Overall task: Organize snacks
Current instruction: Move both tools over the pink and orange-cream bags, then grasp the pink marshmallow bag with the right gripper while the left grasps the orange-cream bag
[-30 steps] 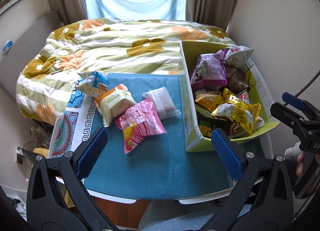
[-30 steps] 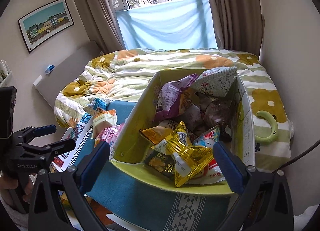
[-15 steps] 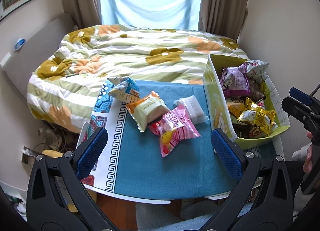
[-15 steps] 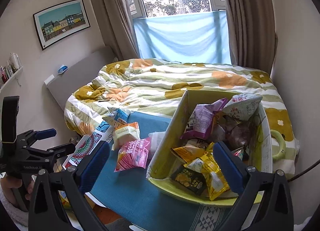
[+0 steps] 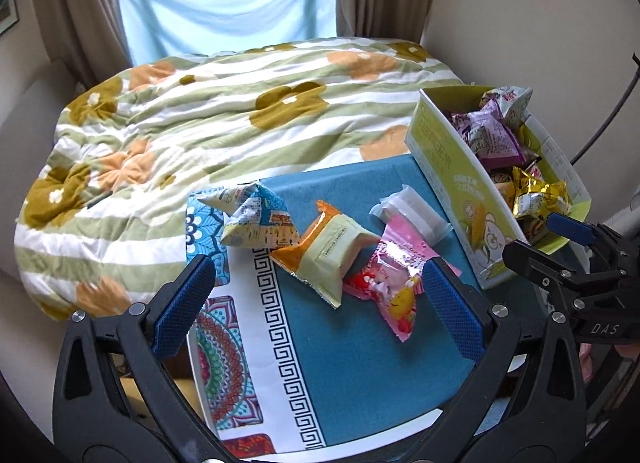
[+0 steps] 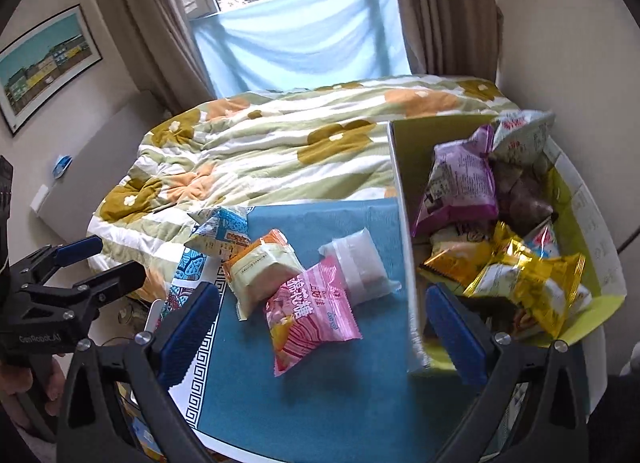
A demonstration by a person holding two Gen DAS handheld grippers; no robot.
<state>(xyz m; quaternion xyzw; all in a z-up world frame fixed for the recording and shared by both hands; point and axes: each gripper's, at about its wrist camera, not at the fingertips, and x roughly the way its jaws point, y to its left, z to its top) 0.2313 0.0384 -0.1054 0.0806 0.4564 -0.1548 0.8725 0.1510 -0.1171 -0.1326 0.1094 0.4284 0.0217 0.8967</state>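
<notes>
Several loose snack packs lie on the blue tablecloth (image 5: pixel 360 363): a pink pack (image 5: pixel 390 283) (image 6: pixel 308 307), an orange-and-cream pack (image 5: pixel 324 251) (image 6: pixel 260 267), a blue-and-white pack (image 5: pixel 256 219) (image 6: pixel 220 231) and a clear white pack (image 5: pixel 416 211) (image 6: pixel 360 263). To their right a green cardboard box (image 5: pixel 452 183) (image 6: pixel 404 223) holds several packs, among them a gold one (image 6: pixel 528 279) and a purple one (image 6: pixel 460 183). My left gripper (image 5: pixel 318 307) hovers open just short of the loose packs. My right gripper (image 6: pixel 322 329) is open too, its right finger level with the box's front corner.
A bed with a green-striped flowered quilt (image 5: pixel 200 119) lies directly behind the table. The patterned white cloth border (image 5: pixel 240 343) marks the table's left side. Curtains and a window fill the back wall. A framed picture (image 6: pixel 44 63) hangs at the left.
Both views have swung left from the box toward the loose packs. The box now sits at the right edge. Both grippers have stayed open and nothing was picked up.
</notes>
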